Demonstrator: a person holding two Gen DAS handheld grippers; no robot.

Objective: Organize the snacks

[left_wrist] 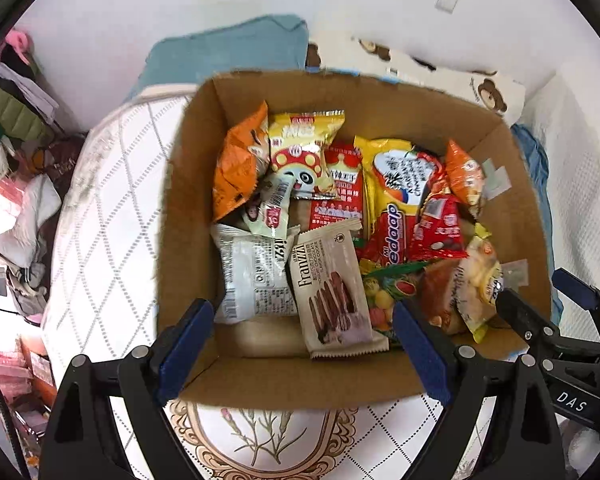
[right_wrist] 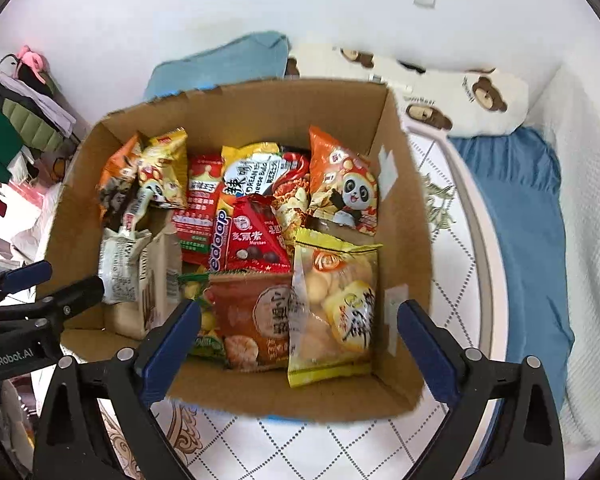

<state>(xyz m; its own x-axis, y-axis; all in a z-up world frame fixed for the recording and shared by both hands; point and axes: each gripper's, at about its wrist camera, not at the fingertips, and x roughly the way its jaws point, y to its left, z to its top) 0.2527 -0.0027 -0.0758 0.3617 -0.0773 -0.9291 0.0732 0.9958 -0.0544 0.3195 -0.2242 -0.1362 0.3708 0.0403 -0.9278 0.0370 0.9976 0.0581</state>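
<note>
An open cardboard box point(left_wrist: 188, 200) stands on a quilted mattress and holds several snack packs. A beige Franzzi cookie pack point(left_wrist: 332, 280) and a white pack point(left_wrist: 252, 276) lie at its near left. My left gripper point(left_wrist: 300, 312) hovers open above them, empty. In the right wrist view the box point(right_wrist: 76, 208) shows a yellow biscuit pack point(right_wrist: 332, 308), an orange-brown pack point(right_wrist: 256, 320), a red triangular pack point(right_wrist: 256, 240) and an orange panda pack point(right_wrist: 344, 188). My right gripper point(right_wrist: 300, 308) hangs open over the near packs, touching none. Each gripper appears at the other view's edge.
The white quilted mattress point(left_wrist: 100, 208) lies under the box. A teal towel point(left_wrist: 228, 52) and a bear-print pillow point(left_wrist: 452, 76) sit behind the box against the white wall. A blue cloth point(right_wrist: 516, 208) lies to the right. Clothes and clutter point(left_wrist: 12, 120) fill the left.
</note>
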